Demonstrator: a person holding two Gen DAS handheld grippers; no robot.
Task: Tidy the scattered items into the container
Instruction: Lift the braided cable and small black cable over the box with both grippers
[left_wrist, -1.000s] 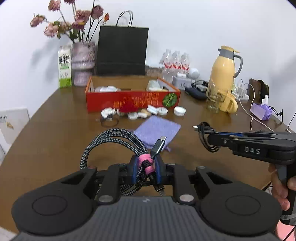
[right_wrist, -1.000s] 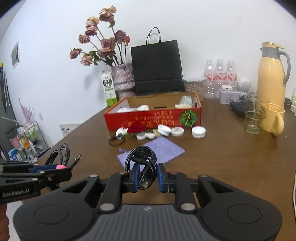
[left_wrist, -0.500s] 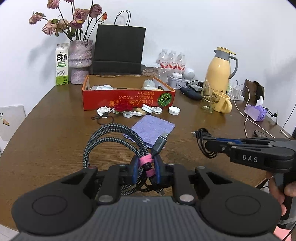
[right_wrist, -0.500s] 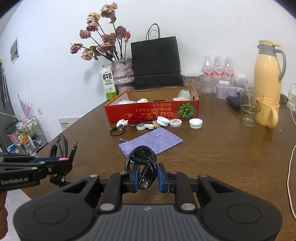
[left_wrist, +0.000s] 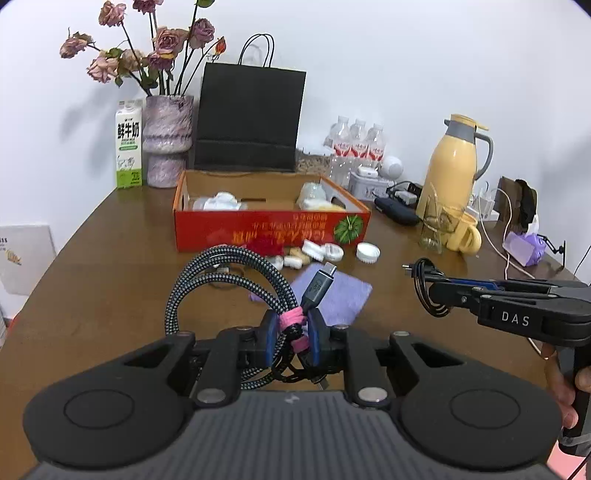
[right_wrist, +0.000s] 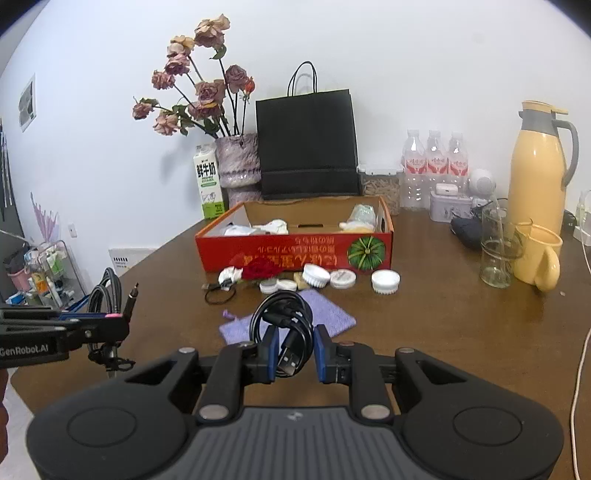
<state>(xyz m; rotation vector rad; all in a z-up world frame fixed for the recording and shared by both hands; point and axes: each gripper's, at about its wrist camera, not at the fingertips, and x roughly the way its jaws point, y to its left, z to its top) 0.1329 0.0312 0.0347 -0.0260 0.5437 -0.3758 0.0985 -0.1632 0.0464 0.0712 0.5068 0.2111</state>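
Left wrist view: the left claw clamps a braided grey cable coil at its pink tie, so the loops stay bundled, with the red cardboard box ahead. Right wrist view: the right claw pinches a smooth black cable coil, the box likewise ahead beyond a purple pouch.

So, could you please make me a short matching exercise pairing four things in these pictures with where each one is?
Things:
1. braided cable
2. black cable
3. purple pouch
4. black paper bag

Places:
A. flat on the table, in front of the red box
B. in the left gripper
C. behind the red box
D. in the right gripper

Pairs: 1-B, 2-D, 3-A, 4-C
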